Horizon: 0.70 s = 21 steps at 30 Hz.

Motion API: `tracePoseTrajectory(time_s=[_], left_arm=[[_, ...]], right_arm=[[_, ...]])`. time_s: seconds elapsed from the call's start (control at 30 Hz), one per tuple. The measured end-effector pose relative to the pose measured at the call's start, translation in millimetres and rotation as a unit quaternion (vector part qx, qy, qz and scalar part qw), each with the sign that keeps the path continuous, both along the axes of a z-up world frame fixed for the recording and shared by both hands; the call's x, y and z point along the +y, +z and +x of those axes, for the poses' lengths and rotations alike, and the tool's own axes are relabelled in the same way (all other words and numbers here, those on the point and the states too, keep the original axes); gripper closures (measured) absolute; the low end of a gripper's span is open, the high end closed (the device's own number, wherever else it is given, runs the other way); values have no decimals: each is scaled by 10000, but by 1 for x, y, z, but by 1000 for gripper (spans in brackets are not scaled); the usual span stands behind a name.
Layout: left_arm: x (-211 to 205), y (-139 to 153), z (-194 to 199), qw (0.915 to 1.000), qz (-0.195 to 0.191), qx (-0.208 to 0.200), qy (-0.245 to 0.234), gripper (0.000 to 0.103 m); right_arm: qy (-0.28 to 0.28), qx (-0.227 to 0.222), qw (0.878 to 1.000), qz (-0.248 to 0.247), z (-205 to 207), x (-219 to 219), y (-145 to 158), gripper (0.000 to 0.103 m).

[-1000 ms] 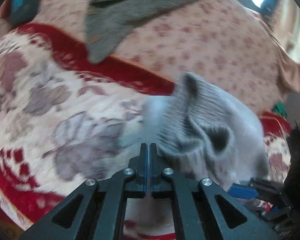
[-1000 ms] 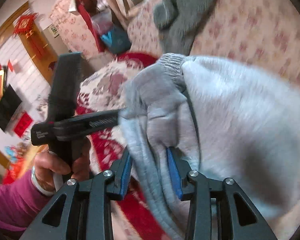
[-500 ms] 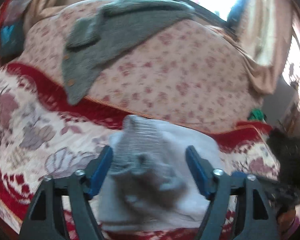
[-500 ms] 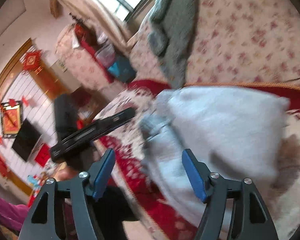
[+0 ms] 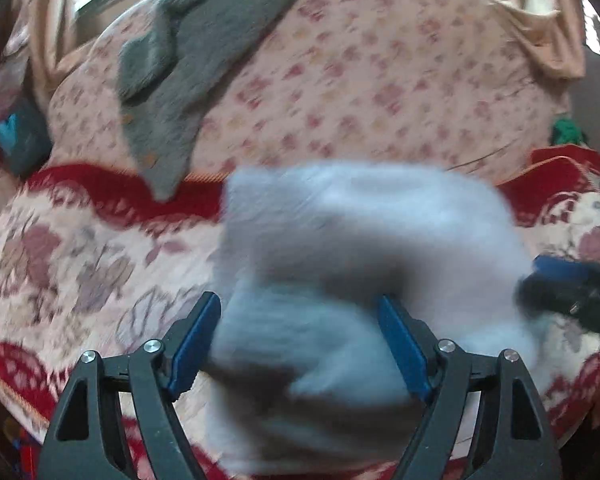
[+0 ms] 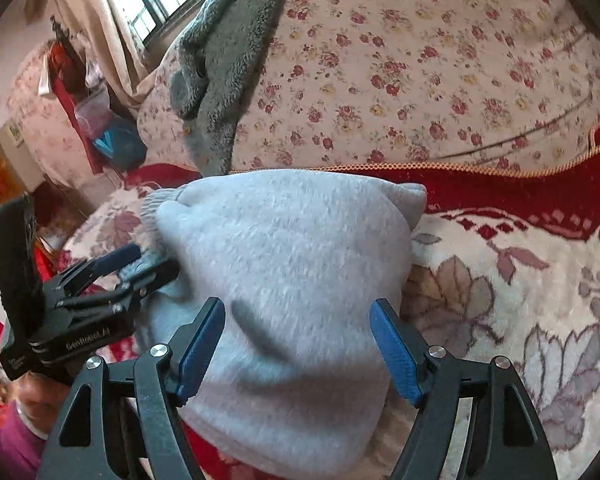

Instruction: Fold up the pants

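While the pale grey pants (image 6: pixel 284 280) are lying folded into a thick, roughly square bundle on the patterned blanket (image 6: pixel 520 300), both tools are hovering just over them. Fabric is looking fleecy and soft, with a ribbed cuff or waistband (image 6: pixel 152 212) showing at the bundle's upper left corner in the right wrist view; one small corner is poking up at the upper right. Blanket is cream with mauve leaves and a red border, and the bundle's far edge is reaching that red band, close below the floral-print cushion back (image 6: pixel 420 60).

Right gripper (image 6: pixel 298 344) is standing with jaws spread wide, having just been opening; the pants are sitting under and between the blue pads (image 6: pixel 200 344), but the pads are not pressing on the cloth. Left gripper (image 5: pixel 300 344) is likewise spread, its jaws having just been opening too, with the blurred bundle between them and no visible pinch. In the right wrist view the left gripper is sitting at the bundle's left edge beside the ribbed band; contact cannot be told.

A dark grey fuzzy garment (image 6: pixel 228 60) is draping down the cushion back, well apart from the pants.
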<state>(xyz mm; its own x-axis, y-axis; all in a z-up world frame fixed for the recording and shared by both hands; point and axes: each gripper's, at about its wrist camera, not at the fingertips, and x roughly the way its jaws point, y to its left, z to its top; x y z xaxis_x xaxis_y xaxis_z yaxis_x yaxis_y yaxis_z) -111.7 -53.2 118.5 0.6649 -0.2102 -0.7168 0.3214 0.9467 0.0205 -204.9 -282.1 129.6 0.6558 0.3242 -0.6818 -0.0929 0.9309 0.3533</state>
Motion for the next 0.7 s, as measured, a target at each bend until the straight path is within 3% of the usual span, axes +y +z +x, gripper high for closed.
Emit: tracePoseTrajectory(time_s=[0.07, 0.13, 0.2, 0.33, 0.53, 0.7], left_arm=[[15, -10, 3, 9993, -291, 248, 31, 22], [23, -18, 3, 9983, -453, 360, 101, 22], [25, -20, 0, 9980, -528, 306, 137, 22], [24, -18, -3, 9975, -651, 221, 192, 22], [25, -5, -7, 9960, -765, 229, 402, 18], [25, 9, -11, 9947, -816, 170, 607, 14]], right_arm=[[32, -24, 9999, -149, 7, 12, 0, 21], [21, -109, 9993, -364, 10, 25, 0, 12], [43, -126, 9976, -680, 12, 38, -2, 7], [129, -142, 9925, -1208, 10, 49, -4, 7], [91, 101, 9995, -295, 4, 20, 1, 7], [-55, 26, 9997, -219, -4, 14, 11, 3]])
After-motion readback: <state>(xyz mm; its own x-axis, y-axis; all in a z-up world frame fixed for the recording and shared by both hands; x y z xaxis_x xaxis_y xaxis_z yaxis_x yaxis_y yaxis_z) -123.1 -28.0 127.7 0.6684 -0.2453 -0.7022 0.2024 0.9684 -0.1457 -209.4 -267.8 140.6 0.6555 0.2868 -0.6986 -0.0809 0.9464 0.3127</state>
